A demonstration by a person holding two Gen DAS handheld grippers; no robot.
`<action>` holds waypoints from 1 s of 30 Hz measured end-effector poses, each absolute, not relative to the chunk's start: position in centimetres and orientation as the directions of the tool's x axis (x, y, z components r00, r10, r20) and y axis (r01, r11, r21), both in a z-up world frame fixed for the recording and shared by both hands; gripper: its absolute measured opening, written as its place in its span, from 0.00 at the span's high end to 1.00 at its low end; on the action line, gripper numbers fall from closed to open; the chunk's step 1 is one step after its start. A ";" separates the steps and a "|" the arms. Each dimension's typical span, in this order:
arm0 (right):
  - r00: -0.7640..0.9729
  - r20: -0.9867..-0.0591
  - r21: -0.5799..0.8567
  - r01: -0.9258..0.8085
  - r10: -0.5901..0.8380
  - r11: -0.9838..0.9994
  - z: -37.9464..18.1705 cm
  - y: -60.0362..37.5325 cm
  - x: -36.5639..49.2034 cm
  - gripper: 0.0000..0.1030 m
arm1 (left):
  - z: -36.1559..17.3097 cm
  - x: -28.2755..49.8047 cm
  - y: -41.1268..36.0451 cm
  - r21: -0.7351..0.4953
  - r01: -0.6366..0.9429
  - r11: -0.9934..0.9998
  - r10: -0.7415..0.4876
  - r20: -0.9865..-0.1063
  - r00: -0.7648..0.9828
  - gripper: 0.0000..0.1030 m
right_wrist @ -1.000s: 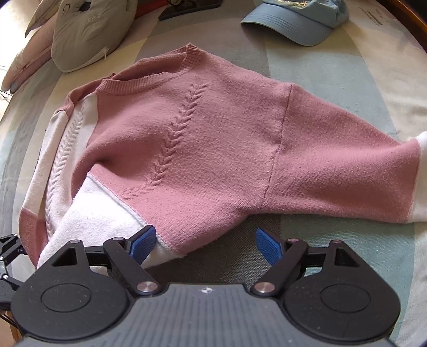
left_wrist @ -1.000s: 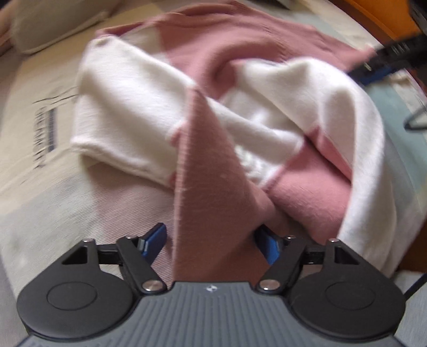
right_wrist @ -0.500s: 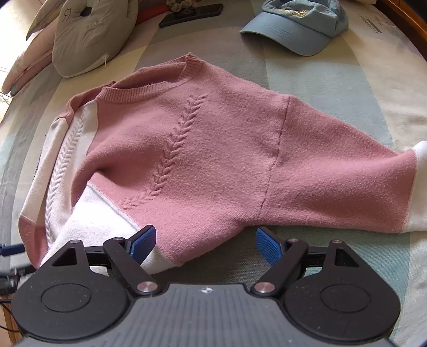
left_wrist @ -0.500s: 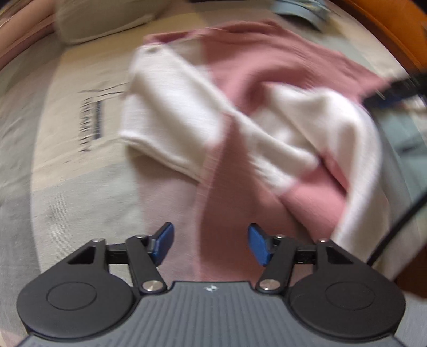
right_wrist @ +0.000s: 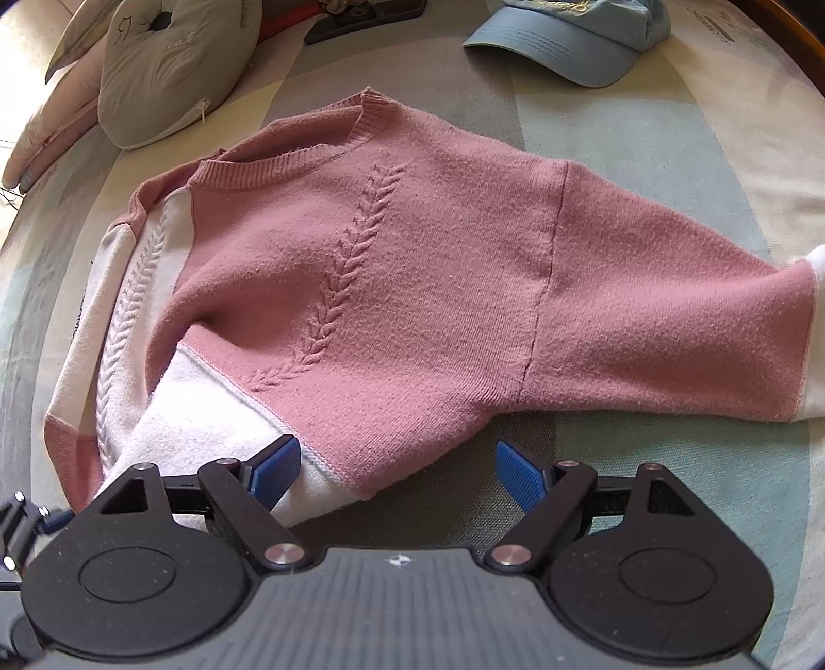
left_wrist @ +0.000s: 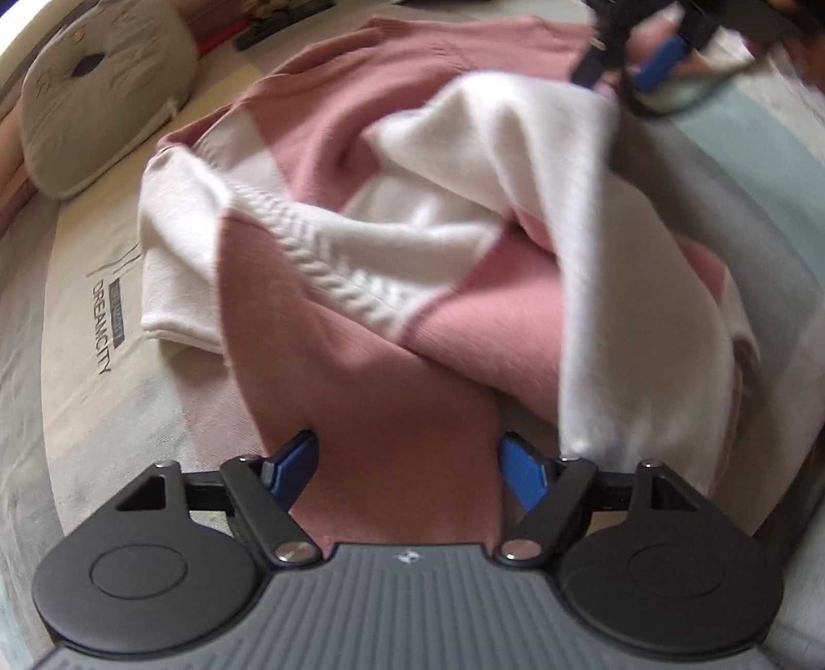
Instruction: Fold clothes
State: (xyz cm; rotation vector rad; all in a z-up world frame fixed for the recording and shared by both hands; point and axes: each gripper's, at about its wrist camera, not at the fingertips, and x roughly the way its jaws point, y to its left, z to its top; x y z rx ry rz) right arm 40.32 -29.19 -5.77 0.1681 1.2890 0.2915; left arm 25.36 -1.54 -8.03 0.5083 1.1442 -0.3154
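A pink and white knit sweater [right_wrist: 412,288] lies front up on the bed, one sleeve stretched out to the right. In the left wrist view its left side [left_wrist: 412,216] is bunched and folded over. A pink strip of it runs up between the fingers of my left gripper [left_wrist: 407,466], whose jaws are opening; the blue pads [left_wrist: 296,461] stand at the strip's edges without squeezing it. My right gripper [right_wrist: 397,471] hovers open over the sweater's lower hem, with nothing pinched. It also shows, blurred, as the right gripper [left_wrist: 655,56] at the top of the left wrist view.
A grey cat-shaped cushion [right_wrist: 170,67] lies at the back left, a light blue cap [right_wrist: 567,36] at the back right and a dark phone [right_wrist: 361,18] between them. The striped bedspread [right_wrist: 644,144] surrounds the sweater, and its printed label [left_wrist: 103,324] is left of it.
The left gripper has shifted and rolled, its jaws narrowed and then widened around the pink strip, and the bunched sweater side has spread out. The right gripper has stayed put.
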 end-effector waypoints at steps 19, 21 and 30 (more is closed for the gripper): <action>0.253 -0.922 0.282 -0.082 0.294 0.956 -5.7 -29.7 40.1 0.15 | -5.9 27.2 6.7 0.373 0.086 0.924 0.287 -0.823 0.490 0.12; 0.254 -0.921 0.284 -0.084 0.297 0.955 -5.5 -29.6 40.0 0.15 | -5.7 26.8 6.2 0.345 0.123 0.931 0.244 -0.834 0.495 0.12; 0.254 -0.919 0.291 -0.077 0.301 0.954 -5.4 -29.5 39.6 0.15 | -7.4 25.8 2.6 0.361 0.326 0.874 0.155 -0.842 0.517 0.11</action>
